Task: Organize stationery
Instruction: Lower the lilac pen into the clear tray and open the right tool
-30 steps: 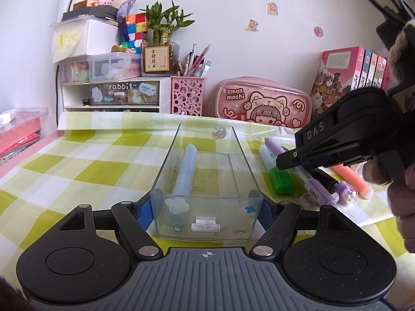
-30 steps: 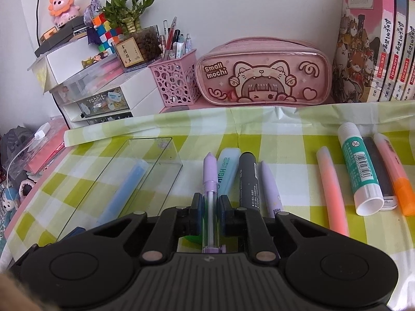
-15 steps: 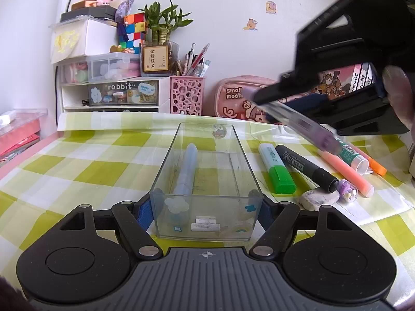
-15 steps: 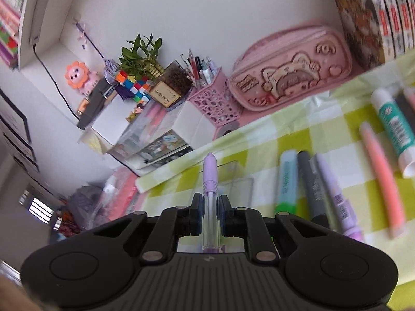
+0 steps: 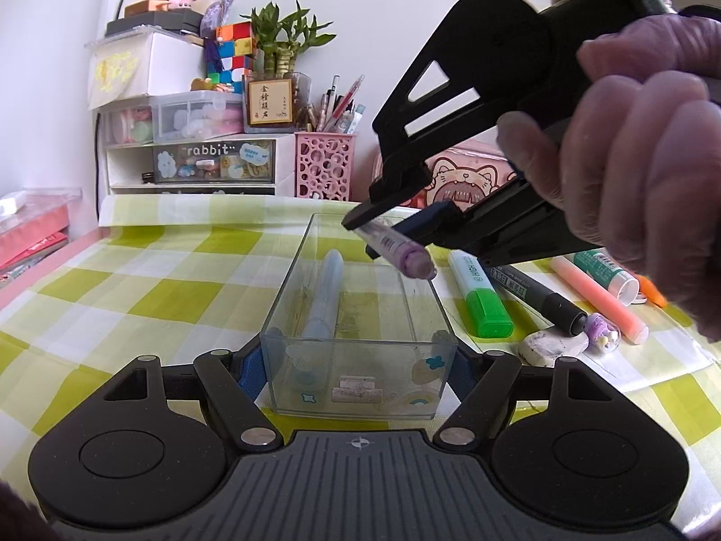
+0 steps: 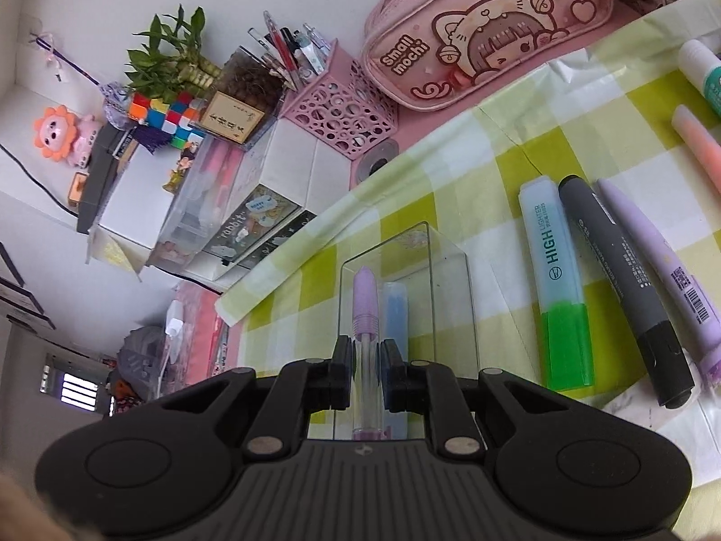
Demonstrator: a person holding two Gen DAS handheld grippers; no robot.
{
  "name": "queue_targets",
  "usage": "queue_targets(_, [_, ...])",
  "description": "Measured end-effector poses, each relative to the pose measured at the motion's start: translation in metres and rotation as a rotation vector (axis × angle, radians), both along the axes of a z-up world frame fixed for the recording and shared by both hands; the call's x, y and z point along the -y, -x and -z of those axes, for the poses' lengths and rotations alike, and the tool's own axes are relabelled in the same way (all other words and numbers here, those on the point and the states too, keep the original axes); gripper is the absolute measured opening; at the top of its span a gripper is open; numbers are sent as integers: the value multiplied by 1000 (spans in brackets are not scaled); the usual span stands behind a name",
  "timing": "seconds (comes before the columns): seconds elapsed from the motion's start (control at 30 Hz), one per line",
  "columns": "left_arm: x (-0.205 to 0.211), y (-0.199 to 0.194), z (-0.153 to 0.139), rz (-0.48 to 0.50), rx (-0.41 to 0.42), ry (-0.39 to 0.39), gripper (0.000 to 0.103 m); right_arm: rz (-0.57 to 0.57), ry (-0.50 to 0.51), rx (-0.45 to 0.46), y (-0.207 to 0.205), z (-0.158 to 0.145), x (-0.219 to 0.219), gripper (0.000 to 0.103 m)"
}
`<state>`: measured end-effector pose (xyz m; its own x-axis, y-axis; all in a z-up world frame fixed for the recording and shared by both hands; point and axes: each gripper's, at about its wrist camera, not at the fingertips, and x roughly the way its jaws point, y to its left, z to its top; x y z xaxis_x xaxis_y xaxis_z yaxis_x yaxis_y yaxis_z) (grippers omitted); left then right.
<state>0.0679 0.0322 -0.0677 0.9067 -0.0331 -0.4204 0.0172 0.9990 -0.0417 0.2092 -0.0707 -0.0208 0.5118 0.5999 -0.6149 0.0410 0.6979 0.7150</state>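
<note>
Surface: green-and-white checked cloth (image 5: 148, 288) on a desk, pink pencil case (image 6: 491, 22) and drawers along the far wall.
Left gripper (image 5: 356, 363): fingers clamp the near end of the clear box (image 5: 360, 315), steadying it on the cloth.
Right gripper (image 6: 362, 376): fingers pinch the purple pen (image 6: 365, 311), held above the box's right side.
In the box: blue pen (image 5: 324, 297) lying along the left.
Waiting: green highlighter (image 5: 480, 295), black marker (image 5: 536, 293), to the right.
Doing it well: line the pen up with the box's length, lower it beside the blue one, release low.
</note>
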Motion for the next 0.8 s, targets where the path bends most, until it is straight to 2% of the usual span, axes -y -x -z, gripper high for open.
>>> queue_targets(0.13, [1, 0, 0, 4, -2, -6, 74, 5, 30, -76, -9, 5, -2, 16])
queue_targets(0.3, [0, 0, 0, 7, -2, -3, 74, 7, 92, -103, -15, 0, -9, 16])
queue_targets(0.4, [0, 0, 0, 8, -4, 0, 74, -15, 131, -149, -21, 2, -17, 16])
queue_targets(0.53, [0, -1, 0, 7, -6, -3, 74, -46, 190, -148, -25, 0, -28, 16])
queue_targets(0.8, [-1, -3, 0, 2, -26, 9, 74, -75, 217, -102, -24, -6, -29, 19])
